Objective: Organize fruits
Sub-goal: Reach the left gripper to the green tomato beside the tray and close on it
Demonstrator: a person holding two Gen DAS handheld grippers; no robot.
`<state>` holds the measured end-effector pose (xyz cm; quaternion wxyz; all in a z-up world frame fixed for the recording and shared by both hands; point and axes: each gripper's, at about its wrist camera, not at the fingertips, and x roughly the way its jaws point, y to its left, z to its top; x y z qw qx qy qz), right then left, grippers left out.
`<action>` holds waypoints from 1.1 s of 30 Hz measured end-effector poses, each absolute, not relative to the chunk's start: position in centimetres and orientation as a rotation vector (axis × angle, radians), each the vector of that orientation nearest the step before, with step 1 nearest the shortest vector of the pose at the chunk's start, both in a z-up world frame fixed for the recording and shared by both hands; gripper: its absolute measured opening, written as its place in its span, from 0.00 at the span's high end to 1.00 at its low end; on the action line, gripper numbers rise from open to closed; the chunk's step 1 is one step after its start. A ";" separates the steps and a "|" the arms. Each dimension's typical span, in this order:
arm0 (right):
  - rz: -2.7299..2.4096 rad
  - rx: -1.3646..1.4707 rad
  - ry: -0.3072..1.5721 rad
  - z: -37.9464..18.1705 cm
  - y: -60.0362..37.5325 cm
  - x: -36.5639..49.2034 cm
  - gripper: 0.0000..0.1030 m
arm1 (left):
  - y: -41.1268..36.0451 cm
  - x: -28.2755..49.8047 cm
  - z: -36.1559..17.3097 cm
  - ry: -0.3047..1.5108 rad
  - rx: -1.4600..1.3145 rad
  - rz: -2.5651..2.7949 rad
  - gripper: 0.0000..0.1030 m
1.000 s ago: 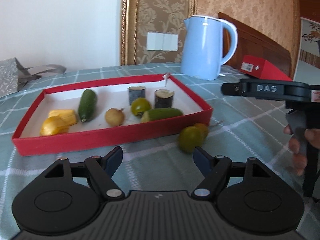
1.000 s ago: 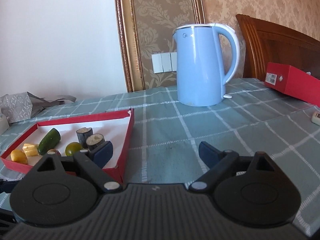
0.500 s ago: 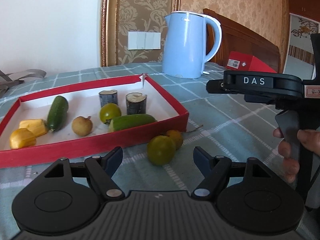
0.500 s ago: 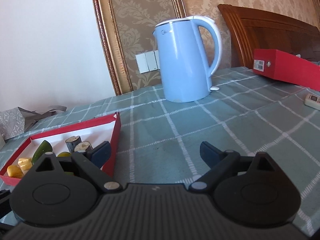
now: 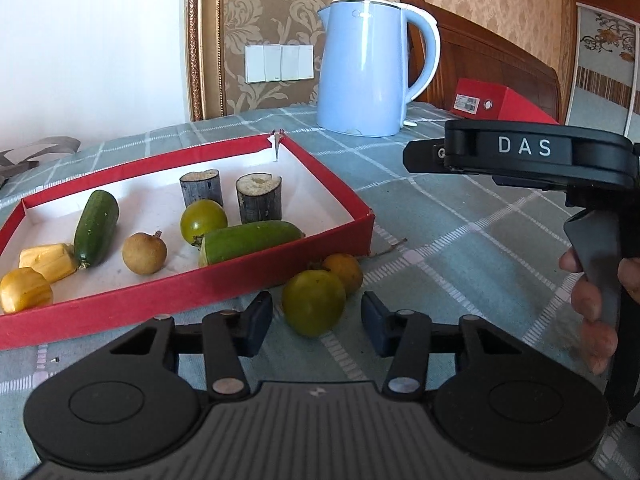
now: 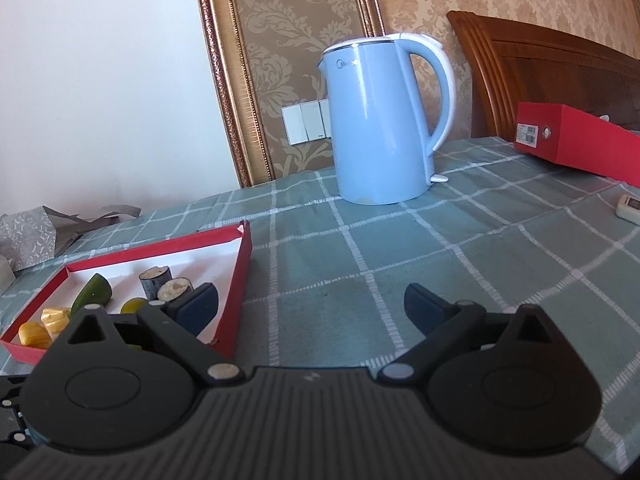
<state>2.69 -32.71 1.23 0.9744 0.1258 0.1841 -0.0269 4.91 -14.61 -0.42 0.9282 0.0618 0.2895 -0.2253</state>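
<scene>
A round green fruit lies on the checked cloth just in front of the red tray, with a small orange fruit touching it behind. My left gripper has the green fruit between its jaws, which are closing; a gap still shows on each side of the fruit. The tray holds two cucumbers, a green tomato, a brown longan, two cane stubs and yellow pieces. My right gripper hovers over bare cloth to the tray's right, jaws opening, nothing between them.
A light-blue kettle stands behind the tray. A red box lies at the far right by a wooden headboard, with a white remote near it. A grey bag sits at the far left. A hand holds the right gripper's handle.
My left gripper has come forward onto the green fruit and its jaws have narrowed around it. The right gripper has rolled slightly and its jaws have widened a little.
</scene>
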 end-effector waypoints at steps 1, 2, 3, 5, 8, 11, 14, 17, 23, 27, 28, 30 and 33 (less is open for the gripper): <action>-0.052 0.252 0.372 1.2 -32.7 2.7 0.04 | -14.7 5.0 -0.4 0.593 0.128 -0.463 0.53; -0.049 0.249 0.372 1.2 -32.6 2.7 0.04 | -14.8 5.0 -0.4 0.592 0.129 -0.463 0.53; -0.048 0.248 0.373 1.2 -32.6 2.7 0.04 | -14.9 5.0 -0.4 0.592 0.132 -0.462 0.55; -0.047 0.249 0.374 1.2 -32.7 2.7 0.04 | -14.9 5.1 -0.4 0.590 0.132 -0.455 0.66; -0.047 0.248 0.378 1.2 -32.7 2.7 0.04 | -14.9 5.3 -0.4 0.592 0.126 -0.459 0.67; -0.043 0.238 0.381 1.1 -32.6 2.8 0.04 | -14.9 5.3 -0.4 0.591 0.126 -0.460 0.68; -0.043 0.230 0.383 1.1 -32.5 2.9 0.04 | -14.5 5.2 -0.4 0.590 0.108 -0.457 0.68; -0.041 0.225 0.385 1.1 -32.5 2.9 0.05 | -14.0 4.8 -0.2 0.566 0.107 -0.441 0.68; -0.024 0.196 0.401 0.9 -32.1 3.0 0.06 | -12.8 3.9 -0.2 0.580 0.117 -0.418 0.68; 0.013 0.163 0.415 0.9 -31.4 3.0 0.06 | -11.0 3.2 -0.1 0.576 0.106 -0.383 0.68; 0.028 0.152 0.420 0.9 -31.1 2.9 0.06 | -10.5 3.0 -0.1 0.576 0.100 -0.372 0.68; 0.056 0.135 0.427 0.8 -30.6 2.8 0.06 | -9.4 2.7 -0.1 0.583 0.088 -0.354 0.68; 0.097 0.094 0.446 0.6 -29.6 2.6 0.06 | -7.6 2.7 -0.2 0.600 0.056 -0.308 0.68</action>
